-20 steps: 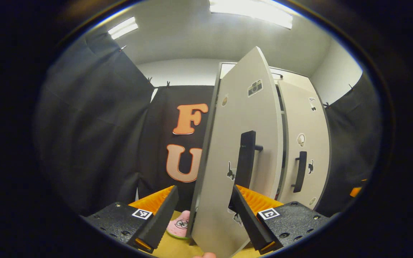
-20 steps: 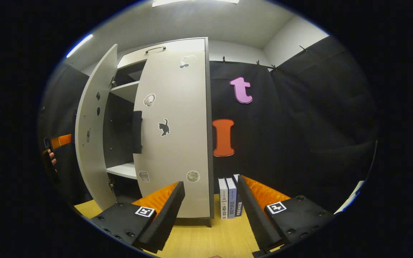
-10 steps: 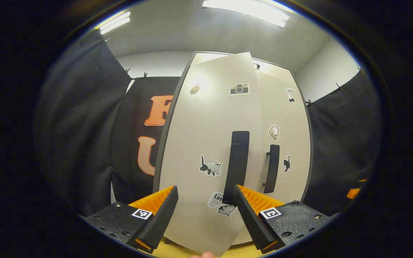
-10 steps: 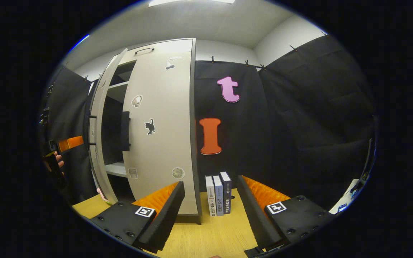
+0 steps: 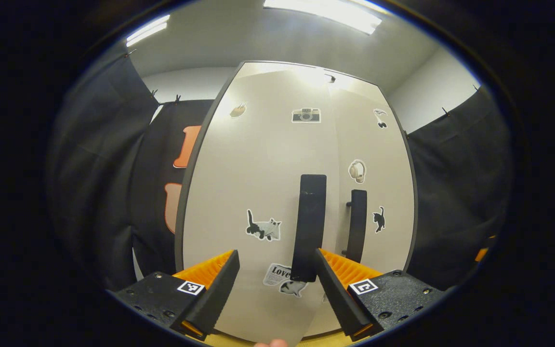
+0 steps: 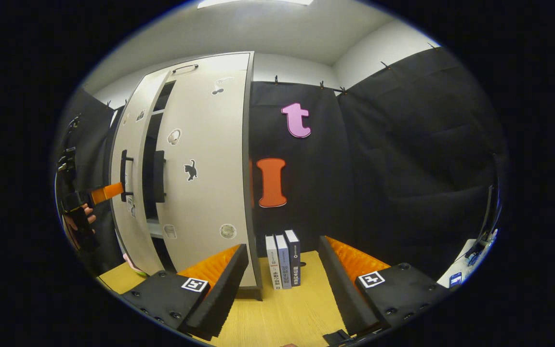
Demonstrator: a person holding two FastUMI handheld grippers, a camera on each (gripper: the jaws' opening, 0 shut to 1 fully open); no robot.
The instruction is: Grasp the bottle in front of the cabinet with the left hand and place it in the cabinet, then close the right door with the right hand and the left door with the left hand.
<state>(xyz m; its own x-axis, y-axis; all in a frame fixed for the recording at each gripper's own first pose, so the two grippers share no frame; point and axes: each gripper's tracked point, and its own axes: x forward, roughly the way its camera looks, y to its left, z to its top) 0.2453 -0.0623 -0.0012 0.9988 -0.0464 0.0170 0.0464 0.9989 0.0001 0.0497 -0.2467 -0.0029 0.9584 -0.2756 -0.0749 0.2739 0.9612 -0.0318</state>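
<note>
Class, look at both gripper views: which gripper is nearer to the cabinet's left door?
Left. The left gripper is right at the left door, fingers open beside its handle. The right gripper hangs back over the table, near the books.

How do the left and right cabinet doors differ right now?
The left door stands slightly ajar, with a dark gap beside it in the right gripper view; the right door sits flush with the cabinet edge. The left door carries camera and large cat stickers; the right door has a small black cat sticker. Both are pale, each with a dark vertical handle near the meeting edge.
</note>
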